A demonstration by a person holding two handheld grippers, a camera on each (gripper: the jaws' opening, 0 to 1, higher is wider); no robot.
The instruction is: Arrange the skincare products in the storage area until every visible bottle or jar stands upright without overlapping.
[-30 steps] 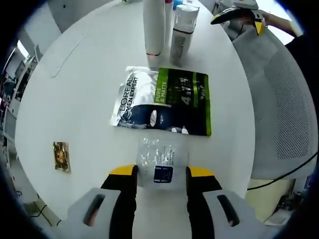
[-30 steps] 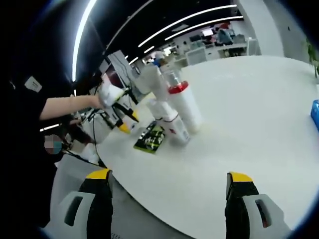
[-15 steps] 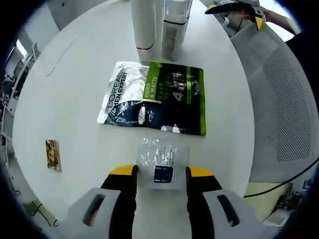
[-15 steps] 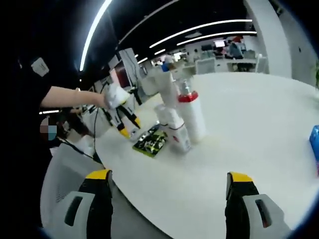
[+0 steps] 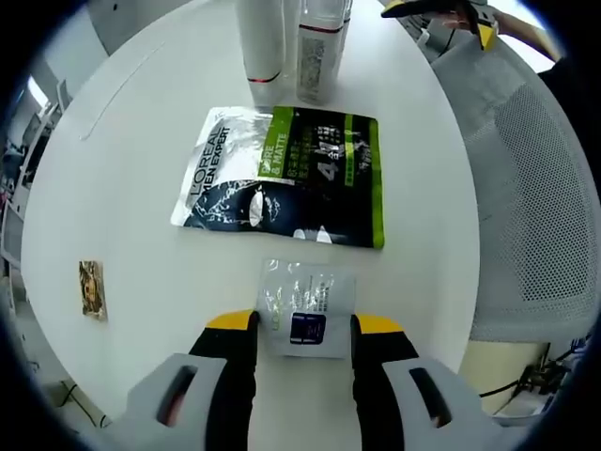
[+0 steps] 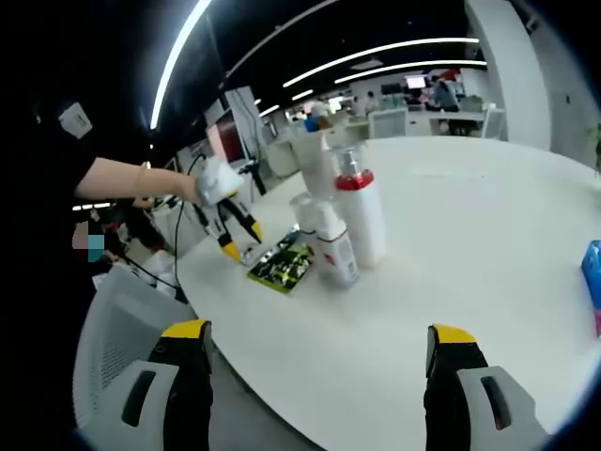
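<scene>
holding the small clear packet [image 5: 302, 308] tight, your left gripper [image 5: 303, 324] has lifted back from the flat pouch [image 5: 282, 177]; your right gripper [image 6: 319, 343] stays wide open, bottles [image 6: 349, 221] standing upright on the table [image 6: 470, 263]

The left gripper [image 5: 303, 331] and right gripper [image 6: 318, 362] have grey jaws with yellow tips; the person wears a black short sleeve [image 6: 52, 160] and a white glove [image 6: 218, 180].

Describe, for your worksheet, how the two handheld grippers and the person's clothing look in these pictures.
The left gripper has two black jaws with yellow tips rising from pale grey housings, each with a dark slot. The right gripper is built alike: black jaws, yellow tips, grey bases. The person wears a dark short sleeve with a small white patch, and a white glove.
</scene>
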